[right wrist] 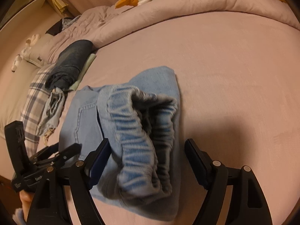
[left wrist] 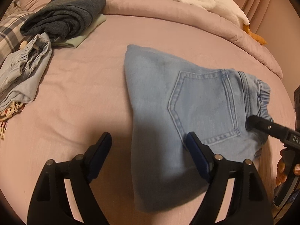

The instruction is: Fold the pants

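Pants (left wrist: 168,112) lie folded on the bed, beneath both spread grippers, left (left wrist: 148,146) and right (right wrist: 146,153), neither pinching them.

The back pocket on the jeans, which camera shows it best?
The left wrist view: the back pocket faces the camera whole, its stitching clear on the folded jeans. In the right wrist view only a strip of its stitched edge shows, squeezed beside the elastic waistband and blurred.

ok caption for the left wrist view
Open left gripper over folded light-blue jeans on a pink bed.
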{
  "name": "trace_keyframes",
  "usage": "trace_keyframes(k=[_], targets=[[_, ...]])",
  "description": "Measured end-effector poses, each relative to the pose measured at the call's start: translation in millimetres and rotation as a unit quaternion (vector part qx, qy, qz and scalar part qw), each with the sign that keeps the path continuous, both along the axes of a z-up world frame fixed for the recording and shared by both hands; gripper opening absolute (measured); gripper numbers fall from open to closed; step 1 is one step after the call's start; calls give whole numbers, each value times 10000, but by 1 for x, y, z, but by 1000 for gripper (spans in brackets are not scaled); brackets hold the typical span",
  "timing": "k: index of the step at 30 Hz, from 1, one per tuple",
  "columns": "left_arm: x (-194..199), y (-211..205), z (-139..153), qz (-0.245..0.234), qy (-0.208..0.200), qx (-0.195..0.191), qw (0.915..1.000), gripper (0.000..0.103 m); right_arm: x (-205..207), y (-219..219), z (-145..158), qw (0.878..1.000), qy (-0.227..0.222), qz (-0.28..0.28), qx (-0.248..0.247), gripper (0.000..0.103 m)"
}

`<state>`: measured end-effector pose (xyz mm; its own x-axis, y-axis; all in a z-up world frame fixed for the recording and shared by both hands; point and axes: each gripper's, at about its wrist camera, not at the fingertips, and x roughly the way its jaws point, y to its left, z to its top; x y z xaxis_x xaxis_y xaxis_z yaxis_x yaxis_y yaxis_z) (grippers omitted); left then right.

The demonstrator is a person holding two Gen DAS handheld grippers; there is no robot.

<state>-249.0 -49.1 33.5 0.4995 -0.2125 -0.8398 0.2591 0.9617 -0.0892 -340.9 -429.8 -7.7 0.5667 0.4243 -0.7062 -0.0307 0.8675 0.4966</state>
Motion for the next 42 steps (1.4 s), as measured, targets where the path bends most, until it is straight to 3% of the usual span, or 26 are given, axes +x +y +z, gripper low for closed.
trace_keyframes(k=[12,42], targets=[[-29,2,-4,139,-30,-3,9999,83,-24,3,-4,9996,52,-71,-261,80],[-26,-4,-4,400,-10,314,9987,91,-25,16,-3,9980,118,-51,-617,83]])
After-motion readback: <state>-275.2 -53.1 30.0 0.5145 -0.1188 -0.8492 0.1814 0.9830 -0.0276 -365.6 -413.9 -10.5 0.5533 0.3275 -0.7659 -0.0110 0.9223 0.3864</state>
